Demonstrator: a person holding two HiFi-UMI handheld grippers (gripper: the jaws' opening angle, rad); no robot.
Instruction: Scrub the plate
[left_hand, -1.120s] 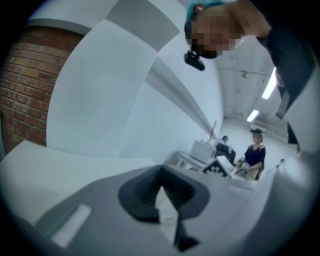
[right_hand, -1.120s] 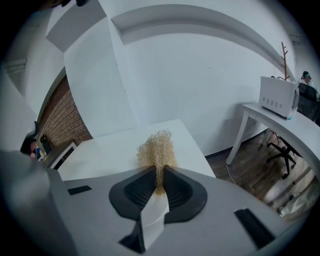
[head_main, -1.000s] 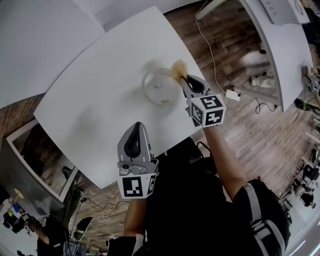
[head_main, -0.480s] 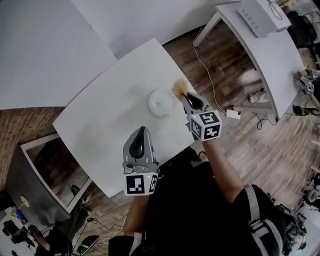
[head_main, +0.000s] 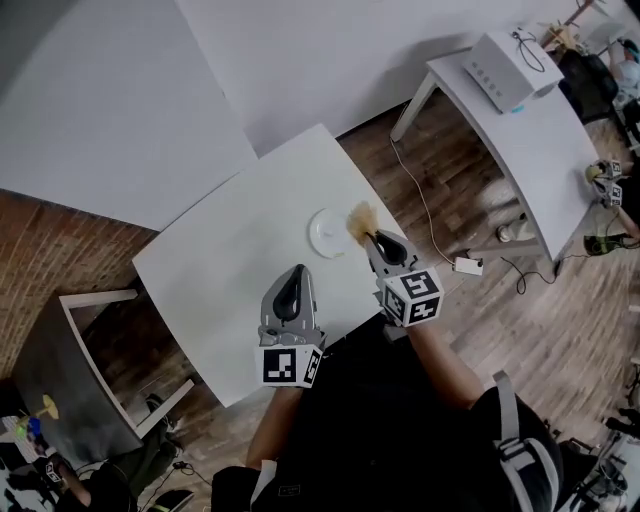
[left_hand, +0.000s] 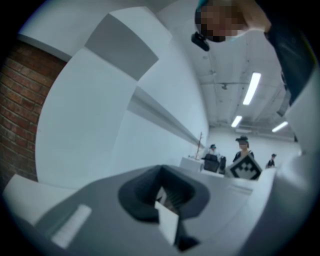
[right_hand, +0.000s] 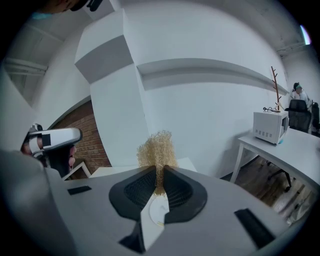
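Observation:
A small round white plate (head_main: 326, 233) lies near the right edge of a white table (head_main: 220, 270). My right gripper (head_main: 369, 236) is shut on a tan frizzy scrubber (head_main: 360, 217), which hangs just past the plate's right rim. In the right gripper view the scrubber (right_hand: 156, 149) sticks up between the pressed jaws of the right gripper (right_hand: 159, 174), and a bit of the plate (right_hand: 156, 210) shows below them. My left gripper (head_main: 296, 272) hovers over the table's near edge, apart from the plate. In its own view the left gripper (left_hand: 163, 194) points at the wall, jaws together, holding nothing.
A second white table (head_main: 520, 130) with a white box-shaped appliance (head_main: 505, 68) stands at the right. Cables and a power adapter (head_main: 466, 266) lie on the wooden floor. A grey low unit (head_main: 60, 370) sits at the lower left by a brick wall. Several people stand far off.
The head view has pulled back, so the table and plate look smaller. Both grippers kept their spacing; the scrubber stays at the plate's right rim in the right gripper.

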